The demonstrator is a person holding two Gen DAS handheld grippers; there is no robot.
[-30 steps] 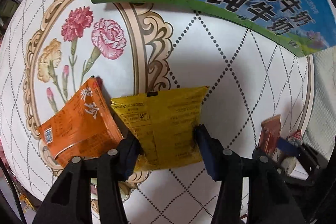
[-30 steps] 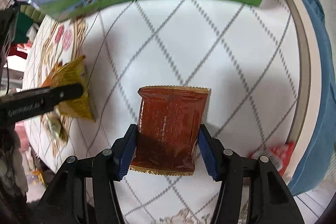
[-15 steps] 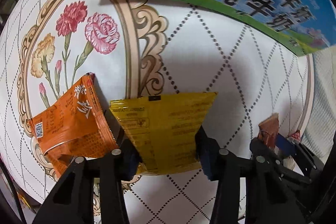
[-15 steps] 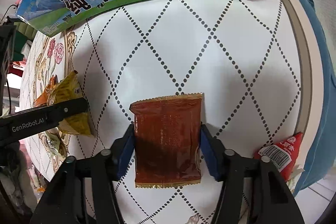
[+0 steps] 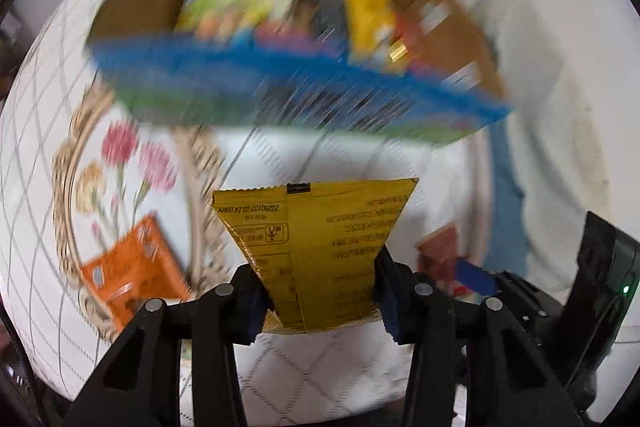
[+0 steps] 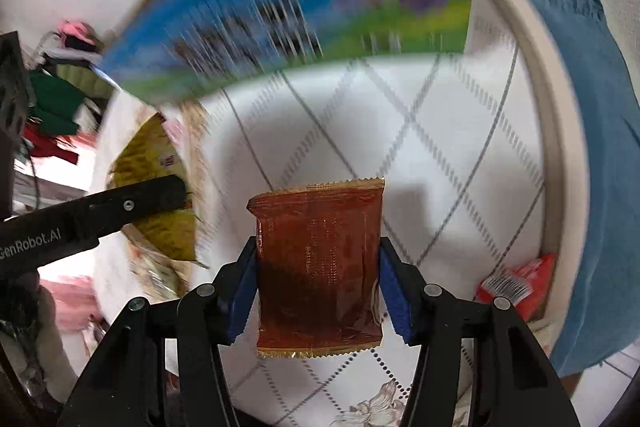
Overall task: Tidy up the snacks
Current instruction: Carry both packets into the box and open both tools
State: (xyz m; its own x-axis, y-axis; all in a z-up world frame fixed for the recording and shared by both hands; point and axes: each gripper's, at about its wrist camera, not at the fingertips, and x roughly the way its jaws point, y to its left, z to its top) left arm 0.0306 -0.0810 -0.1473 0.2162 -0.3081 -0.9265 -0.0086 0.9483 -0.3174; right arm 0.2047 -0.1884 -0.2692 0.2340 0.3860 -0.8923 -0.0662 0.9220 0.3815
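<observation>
My left gripper point(image 5: 320, 291) is shut on a yellow snack packet point(image 5: 320, 247) and holds it above the quilted table. My right gripper point(image 6: 318, 287) is shut on a brown snack packet point(image 6: 320, 267), also lifted. Ahead stands an open cardboard milk box point(image 5: 280, 75) with blue and green sides, blurred, with several snack packets inside. From the right wrist view the box point(image 6: 320, 7) is at the top, and the left gripper's finger point(image 6: 100, 211) with the yellow packet point(image 6: 152, 163) is at the left.
An orange packet point(image 5: 132, 275) lies on the floral tablecloth at the left. A red packet point(image 6: 520, 279) lies near the table's right edge. A blue cloth point(image 6: 592, 147) hangs beyond the right rim. The right gripper point(image 5: 472, 275) with its brown packet shows at the lower right in the left wrist view.
Both grippers have risen with their packets and tilted up towards the box; its open top with snacks inside now shows in the left wrist view. Both views are motion-blurred.
</observation>
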